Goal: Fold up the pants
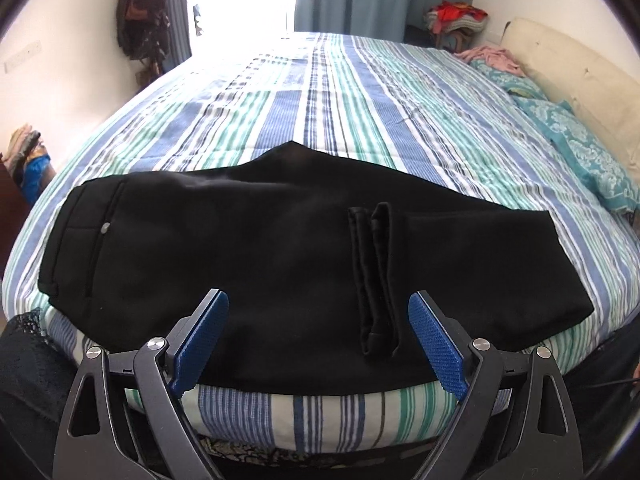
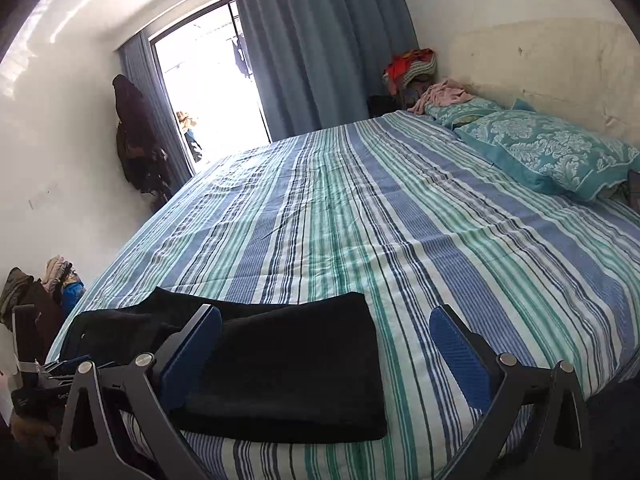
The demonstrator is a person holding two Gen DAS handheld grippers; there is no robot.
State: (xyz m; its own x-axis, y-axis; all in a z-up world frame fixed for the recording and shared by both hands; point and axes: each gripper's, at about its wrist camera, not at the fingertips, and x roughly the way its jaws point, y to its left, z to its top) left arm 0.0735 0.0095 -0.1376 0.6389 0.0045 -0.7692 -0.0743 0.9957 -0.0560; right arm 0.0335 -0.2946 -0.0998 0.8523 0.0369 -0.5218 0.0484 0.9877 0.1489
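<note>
- The black fabric pants (image 1: 248,264) lie flat on the blue, green and white striped bedsheet (image 1: 360,112), along the near edge of the bed; in your left wrist view they fill the lower middle, from 9 o'clock across to 3 o'clock.
- They look folded once lengthwise, and the two hemmed leg cuffs (image 1: 374,276) rest on top of the cloth just right of centre, so one crosswise fold seems made already.
- Your left tongs (image 1: 318,340) stand spread wide over the near edge of the pants, with nothing pinched and the blue pads clear of the cloth.
- Your right tongs (image 2: 326,356) are spread wide too and empty; in that view the folded end of the pants (image 2: 280,368) sits at 7 o'clock, partly between the fingers but ungripped.
- By my reading, you are between folds, having let go.
- The next move calls for a pinch through all layers at the right-hand folded end, one tong at each corner, then carrying it over toward the waistband (image 1: 76,236) at 9 o'clock.
- Keep the cuffs from slipping out as you lift.
</note>
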